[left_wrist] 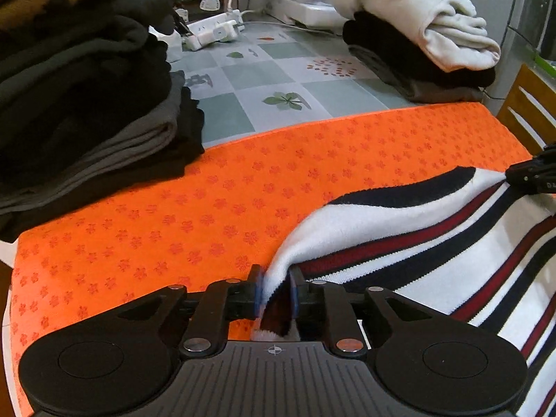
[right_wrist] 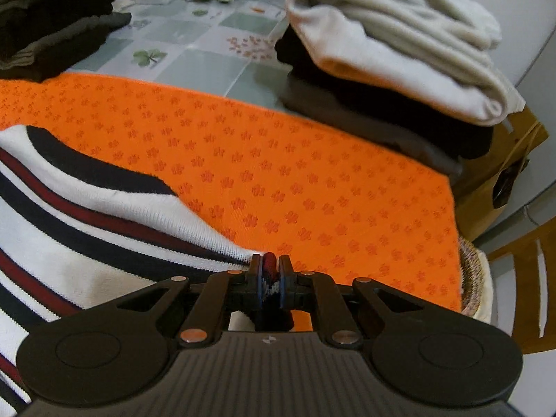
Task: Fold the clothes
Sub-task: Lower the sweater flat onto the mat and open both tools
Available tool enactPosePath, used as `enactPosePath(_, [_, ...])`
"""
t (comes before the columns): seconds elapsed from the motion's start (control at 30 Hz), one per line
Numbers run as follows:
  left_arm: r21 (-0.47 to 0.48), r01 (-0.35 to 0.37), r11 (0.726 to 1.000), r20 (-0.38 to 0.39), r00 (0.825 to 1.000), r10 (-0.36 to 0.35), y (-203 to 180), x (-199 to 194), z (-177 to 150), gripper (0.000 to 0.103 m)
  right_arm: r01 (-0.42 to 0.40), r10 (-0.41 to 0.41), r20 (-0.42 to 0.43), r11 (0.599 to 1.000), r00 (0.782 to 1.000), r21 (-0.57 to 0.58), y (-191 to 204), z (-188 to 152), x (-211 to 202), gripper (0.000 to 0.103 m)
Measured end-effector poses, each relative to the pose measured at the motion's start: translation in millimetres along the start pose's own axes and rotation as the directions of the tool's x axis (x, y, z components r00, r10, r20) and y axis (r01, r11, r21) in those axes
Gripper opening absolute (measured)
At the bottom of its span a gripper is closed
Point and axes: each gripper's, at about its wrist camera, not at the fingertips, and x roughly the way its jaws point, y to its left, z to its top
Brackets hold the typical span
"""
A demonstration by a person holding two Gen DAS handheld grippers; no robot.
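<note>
A white sweater with navy and red stripes [left_wrist: 434, 243] lies on the orange flower-print mat [left_wrist: 208, 191]. My left gripper [left_wrist: 276, 290] is shut on the sweater's left edge, and cloth hangs between its fingers. My right gripper [right_wrist: 269, 278] is shut on the sweater's right edge [right_wrist: 104, 229], with striped knit pinched between its fingers. The right gripper's tip also shows in the left wrist view [left_wrist: 531, 173], at the far right edge, touching the sweater. The sweater's top edge is folded over and stretched between the two grippers.
A tall pile of dark folded clothes [left_wrist: 87, 104] stands at the back left. A cream garment on dark ones [left_wrist: 417, 34] is stacked at the back right. A power strip with chargers [left_wrist: 215, 29] lies on the tiled tablecloth [left_wrist: 278, 80]. A wooden chair [right_wrist: 521, 278] stands right.
</note>
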Motion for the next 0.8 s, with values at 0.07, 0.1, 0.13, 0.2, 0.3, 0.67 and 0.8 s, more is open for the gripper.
enactPosePath(0.07, [-0.009,0.023,1.0,0.015,1.0,-0.023,2.3,-3.0,2.5,0.023,-0.009,0.008,0.011,1.0,1.0,0.012,-4.9,0.6,-3.0,0.014])
enactPosePath(0.1, [-0.017,0.032,0.999,0.025,0.999,-0.032,3.6,-5.9,3.8,0.023,-0.012,0.011,0.022,1.0,1.0,0.019,-6.1,0.8,-4.8,0.015])
enactPosePath(0.13, [-0.031,0.038,0.999,0.038,0.999,-0.037,5.7,-11.5,4.9,0.023,-0.012,0.011,0.028,1.0,1.0,0.027,-7.2,1.3,-7.5,0.019])
enactPosePath(0.2, [-0.063,0.046,0.997,0.07,0.997,-0.042,9.8,-26.3,7.3,0.024,-0.012,0.01,0.043,0.999,0.999,0.042,-9.8,3.1,-16.2,0.023])
enactPosePath(0.3, [-0.101,0.054,0.993,0.108,0.993,-0.042,15.0,-50.7,10.1,0.025,-0.023,0.018,0.076,0.998,0.997,0.062,-13.7,5.5,-39.6,0.023])
enactPosePath(0.67, [-0.139,0.056,0.989,0.167,0.985,-0.033,22.2,-144.1,-14.6,0.028,-0.082,0.062,0.201,0.992,0.978,0.093,-3.9,-16.3,-163.8,0.025])
enactPosePath(0.8, [-0.148,0.074,0.986,0.177,0.983,-0.047,21.5,-175.3,-34.4,0.033,-0.1,0.075,0.235,0.991,0.969,0.095,10.6,-37.9,-207.4,0.026])
